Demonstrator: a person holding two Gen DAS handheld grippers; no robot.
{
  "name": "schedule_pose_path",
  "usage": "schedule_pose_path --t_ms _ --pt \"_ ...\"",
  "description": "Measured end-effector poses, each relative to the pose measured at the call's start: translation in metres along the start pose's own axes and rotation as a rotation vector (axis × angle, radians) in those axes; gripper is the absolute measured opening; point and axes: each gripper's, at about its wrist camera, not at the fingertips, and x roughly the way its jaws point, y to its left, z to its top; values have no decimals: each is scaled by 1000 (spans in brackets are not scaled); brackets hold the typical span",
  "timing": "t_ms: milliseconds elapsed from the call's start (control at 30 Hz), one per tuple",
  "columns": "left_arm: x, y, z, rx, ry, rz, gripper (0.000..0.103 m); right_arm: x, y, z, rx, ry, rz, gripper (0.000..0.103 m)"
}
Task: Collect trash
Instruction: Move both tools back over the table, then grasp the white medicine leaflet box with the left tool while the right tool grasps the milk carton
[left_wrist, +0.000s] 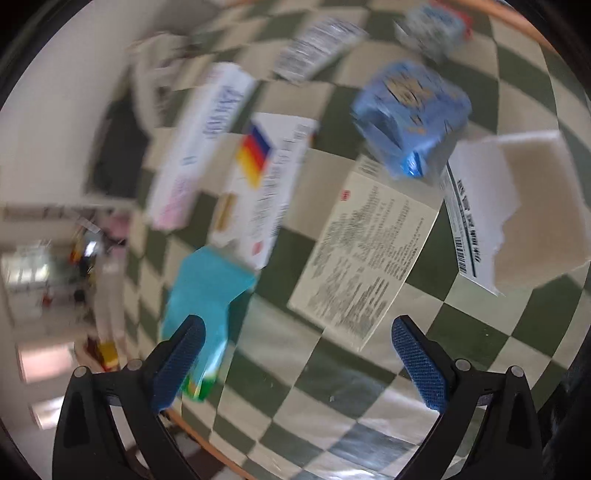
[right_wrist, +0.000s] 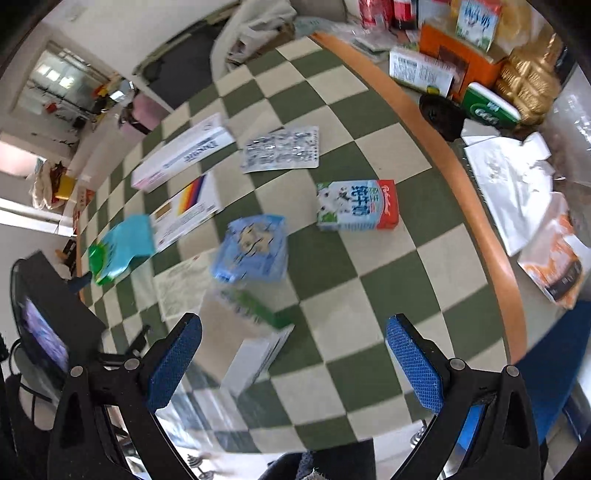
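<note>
- Left gripper (left_wrist: 297, 356): jaws stand wide apart, nothing between them; it hangs above the checkered tablecloth (left_wrist: 369, 387).
- Right gripper (right_wrist: 293, 356): jaws likewise wide apart and holding nothing.
- Trash lies scattered on the green-and-cream cloth. In the right wrist view: a milk carton (right_wrist: 357, 205) on its side, near the middle; a blister-pack sheet (right_wrist: 281, 148) beyond it; a blue crumpled packet (right_wrist: 254, 248) closer in; a white-and-green box (right_wrist: 255, 334) just ahead of the jaws, blurred.
- Left side of the cloth: a long white box (right_wrist: 183, 152), a white box with a coloured stripe (right_wrist: 186, 212) and a teal carton (right_wrist: 120, 248) touching its end.
- Left wrist view, blurred: a printed leaflet (left_wrist: 364, 254) lies flat just ahead of the jaws, beside a torn white box (left_wrist: 517, 206).
- An orange table rim (right_wrist: 476, 206) borders the cloth; more packaging is piled beyond it.
</note>
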Motion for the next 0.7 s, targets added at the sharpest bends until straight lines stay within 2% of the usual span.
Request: schedule_pose_path --t_ms 233,367,433,500,600,700 --pt "29 -20 26 177 48 -119 103 37 -17 36 56 60 1 101" --pt "42 -32 37 228 63 -148 99 52 -27 51 89 81 -6 101" --pt "42 -34 41 216 59 -180 87 60 -32 57 103 89 -16 101" --pt "39 -30 45 177 54 -247 73 68 -37 63 120 93 -32 101" --pt "39 -29 46 134 47 -220 73 81 -42 71 148 84 -67 101" --pt "40 -23 41 28 57 -194 73 97 -45 80 163 79 -114 101"
